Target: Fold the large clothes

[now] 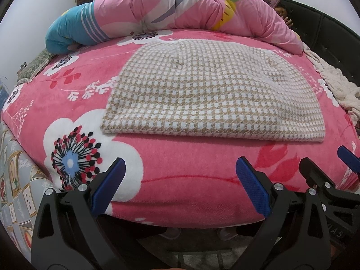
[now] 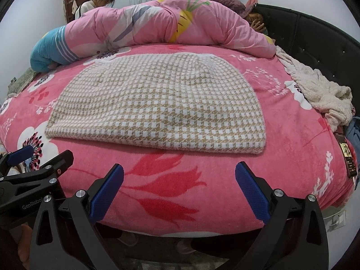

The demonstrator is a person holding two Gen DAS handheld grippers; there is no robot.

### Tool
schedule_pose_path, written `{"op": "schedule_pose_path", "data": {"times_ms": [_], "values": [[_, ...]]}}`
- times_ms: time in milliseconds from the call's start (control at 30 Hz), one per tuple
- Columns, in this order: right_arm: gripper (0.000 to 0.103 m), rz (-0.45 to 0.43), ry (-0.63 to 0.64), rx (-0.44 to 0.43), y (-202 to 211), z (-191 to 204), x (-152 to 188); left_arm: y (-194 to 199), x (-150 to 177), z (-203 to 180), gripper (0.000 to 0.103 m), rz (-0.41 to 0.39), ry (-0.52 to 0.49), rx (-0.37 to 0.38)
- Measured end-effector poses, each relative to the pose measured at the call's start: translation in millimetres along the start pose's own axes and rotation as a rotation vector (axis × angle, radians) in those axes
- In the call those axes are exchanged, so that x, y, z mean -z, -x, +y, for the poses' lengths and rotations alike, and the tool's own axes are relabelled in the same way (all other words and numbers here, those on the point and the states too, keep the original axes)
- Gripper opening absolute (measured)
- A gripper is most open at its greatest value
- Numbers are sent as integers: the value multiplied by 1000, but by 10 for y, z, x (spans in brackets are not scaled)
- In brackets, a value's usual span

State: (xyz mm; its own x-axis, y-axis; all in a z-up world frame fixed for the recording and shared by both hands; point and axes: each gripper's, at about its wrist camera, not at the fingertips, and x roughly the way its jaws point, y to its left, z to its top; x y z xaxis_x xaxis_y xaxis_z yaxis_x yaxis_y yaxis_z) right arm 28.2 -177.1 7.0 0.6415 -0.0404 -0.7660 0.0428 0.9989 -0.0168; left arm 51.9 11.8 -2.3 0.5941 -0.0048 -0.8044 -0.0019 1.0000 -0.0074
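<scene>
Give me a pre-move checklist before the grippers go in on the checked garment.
1. Left hand-held gripper open and empty: ok.
2. Right hand-held gripper open and empty: ok.
3. Garment lying flat on the blanket, near edge free to grab: ok.
4. Both grippers short of the garment, over the bed's front edge, nothing between them and the near hem: ok.
5. Far side clear: not ok, the quilt lies close behind the garment, and someone is lying under it by the headboard.
6. How many layers the garment is already folded into: cannot tell.
</scene>
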Motion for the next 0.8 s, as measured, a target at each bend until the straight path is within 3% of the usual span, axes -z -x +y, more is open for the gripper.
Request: {"op": "schedule_pose_path", "data": {"times_ms": [800], "values": [[96, 1, 4, 2, 7, -7, -5, 21, -24, 18, 95, -5, 1, -2]]}}
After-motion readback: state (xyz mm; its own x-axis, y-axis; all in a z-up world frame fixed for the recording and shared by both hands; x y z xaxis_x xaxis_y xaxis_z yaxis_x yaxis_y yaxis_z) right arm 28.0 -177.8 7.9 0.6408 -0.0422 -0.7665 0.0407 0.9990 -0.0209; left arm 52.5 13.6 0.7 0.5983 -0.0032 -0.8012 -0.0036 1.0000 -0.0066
